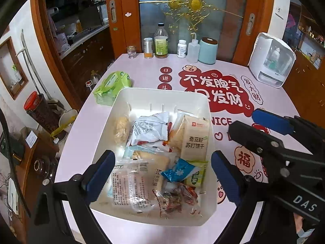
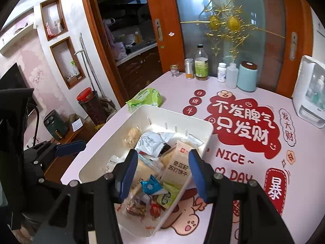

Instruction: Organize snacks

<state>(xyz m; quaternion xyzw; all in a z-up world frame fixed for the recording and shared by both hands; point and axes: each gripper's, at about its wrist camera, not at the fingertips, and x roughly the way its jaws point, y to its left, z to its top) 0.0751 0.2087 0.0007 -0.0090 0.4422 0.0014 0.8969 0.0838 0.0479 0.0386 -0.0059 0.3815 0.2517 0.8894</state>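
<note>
A white bin point(image 1: 162, 94) stands on the pink table point(image 1: 233, 77) and holds several snack packets, among them a cream cracker pack point(image 1: 195, 138), a clear bag of nuts point(image 1: 176, 200) and a blue-wrapped sweet point(image 1: 177, 171). My left gripper point(image 1: 162, 174) is open and empty, hovering over the bin's near half. My right gripper point(image 2: 162, 172) is open and empty above the bin's point(image 2: 176, 113) right side, over the cracker pack point(image 2: 178, 166). It also shows in the left wrist view point(image 1: 243, 122) just right of the bin.
A green wipes pack point(image 1: 112, 86) lies behind the bin. Bottles and jars point(image 1: 161, 40) and a teal canister point(image 1: 207, 49) line the table's far edge. A white appliance point(image 1: 272, 61) stands at the far right. The table's left edge drops to floor clutter.
</note>
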